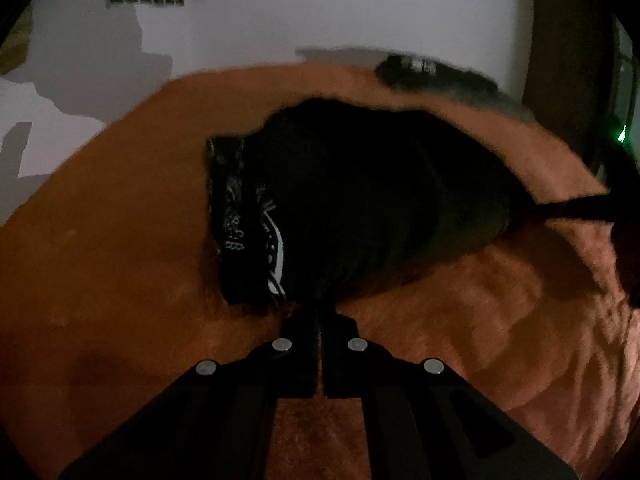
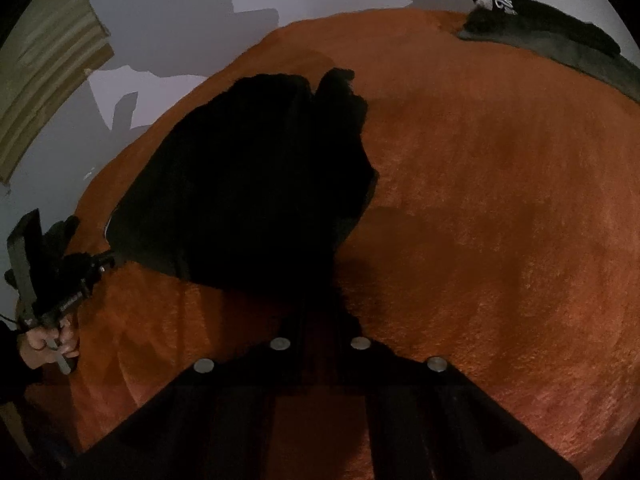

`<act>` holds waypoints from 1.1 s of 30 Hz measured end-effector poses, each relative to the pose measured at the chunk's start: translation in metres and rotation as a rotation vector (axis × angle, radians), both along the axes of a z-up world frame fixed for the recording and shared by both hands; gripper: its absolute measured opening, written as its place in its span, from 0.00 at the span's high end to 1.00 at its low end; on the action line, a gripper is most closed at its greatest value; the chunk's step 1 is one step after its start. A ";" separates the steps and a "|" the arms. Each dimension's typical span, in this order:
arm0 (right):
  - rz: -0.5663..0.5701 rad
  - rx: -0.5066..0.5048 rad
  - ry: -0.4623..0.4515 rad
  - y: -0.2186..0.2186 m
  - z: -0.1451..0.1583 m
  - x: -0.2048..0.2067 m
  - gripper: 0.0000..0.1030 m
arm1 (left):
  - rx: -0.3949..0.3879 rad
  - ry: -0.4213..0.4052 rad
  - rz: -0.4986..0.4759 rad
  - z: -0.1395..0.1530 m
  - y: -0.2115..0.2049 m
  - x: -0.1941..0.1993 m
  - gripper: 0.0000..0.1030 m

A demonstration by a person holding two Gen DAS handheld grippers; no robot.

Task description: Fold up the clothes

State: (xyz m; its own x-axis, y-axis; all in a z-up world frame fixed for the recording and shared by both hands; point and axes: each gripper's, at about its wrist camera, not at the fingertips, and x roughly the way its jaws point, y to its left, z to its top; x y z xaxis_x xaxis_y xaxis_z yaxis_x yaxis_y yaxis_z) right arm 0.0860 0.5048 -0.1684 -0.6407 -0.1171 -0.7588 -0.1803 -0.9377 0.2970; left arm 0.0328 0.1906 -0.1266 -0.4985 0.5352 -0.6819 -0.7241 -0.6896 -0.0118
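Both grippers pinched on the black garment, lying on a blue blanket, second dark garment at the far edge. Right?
One thing is off: the blanket is orange, not blue, plain in the right wrist view. The rest holds: the left gripper and right gripper are each closed on an edge of the black garment, and a second dark garment lies at the far edge.

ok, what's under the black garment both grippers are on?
The black garment lies on an orange blanket, which shows all around it. Left gripper and right gripper pinch its near edge. Whatever sits directly beneath the cloth is covered.
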 end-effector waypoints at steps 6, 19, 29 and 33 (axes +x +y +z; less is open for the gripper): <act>0.016 0.041 -0.040 -0.003 -0.001 -0.003 0.97 | -0.055 -0.077 0.020 -0.019 0.002 -0.011 1.00; 0.007 -0.090 0.045 0.003 0.012 0.000 0.66 | 0.131 -0.240 0.048 -0.002 -0.015 -0.022 0.66; -0.198 -0.241 -0.012 0.032 -0.015 0.011 1.00 | 0.107 -0.319 0.171 -0.024 -0.020 -0.040 0.98; -0.197 -0.143 0.001 0.024 0.008 0.013 1.00 | 0.064 -0.214 0.130 0.010 -0.017 -0.019 0.97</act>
